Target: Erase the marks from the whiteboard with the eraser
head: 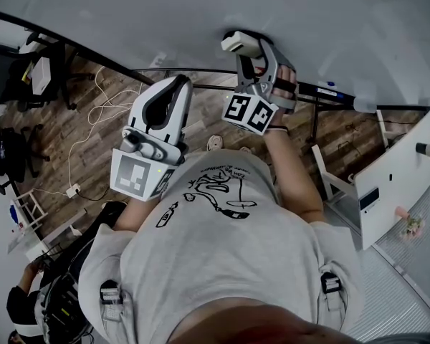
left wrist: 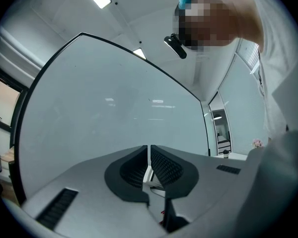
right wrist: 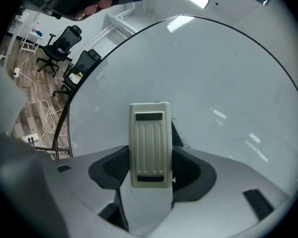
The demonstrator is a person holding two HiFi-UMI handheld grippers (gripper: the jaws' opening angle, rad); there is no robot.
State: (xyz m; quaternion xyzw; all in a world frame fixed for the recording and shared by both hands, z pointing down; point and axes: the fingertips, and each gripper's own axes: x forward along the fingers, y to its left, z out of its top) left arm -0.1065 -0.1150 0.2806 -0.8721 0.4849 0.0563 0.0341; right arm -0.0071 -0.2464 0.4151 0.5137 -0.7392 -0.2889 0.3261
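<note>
A big whiteboard [head: 201, 20] fills the top of the head view; its surface [right wrist: 213, 83] looks blank, also in the left gripper view [left wrist: 104, 108]. My right gripper [right wrist: 150, 170] is shut on a cream ribbed eraser [right wrist: 149, 145], held up close to the board's lower edge. In the head view the eraser [head: 241, 44] pokes out above the right gripper [head: 252, 56]. My left gripper [left wrist: 148, 158] is shut with nothing between its jaws, held lower and left, away from the board [head: 173, 84].
The board's black frame and marker tray [head: 330, 92] run along its lower edge. Office chairs [right wrist: 64, 46] and white cables [head: 86, 135] sit on the wood floor at left. A white cabinet [head: 398, 174] stands at right. My torso in a grey shirt [head: 229, 249] fills the lower head view.
</note>
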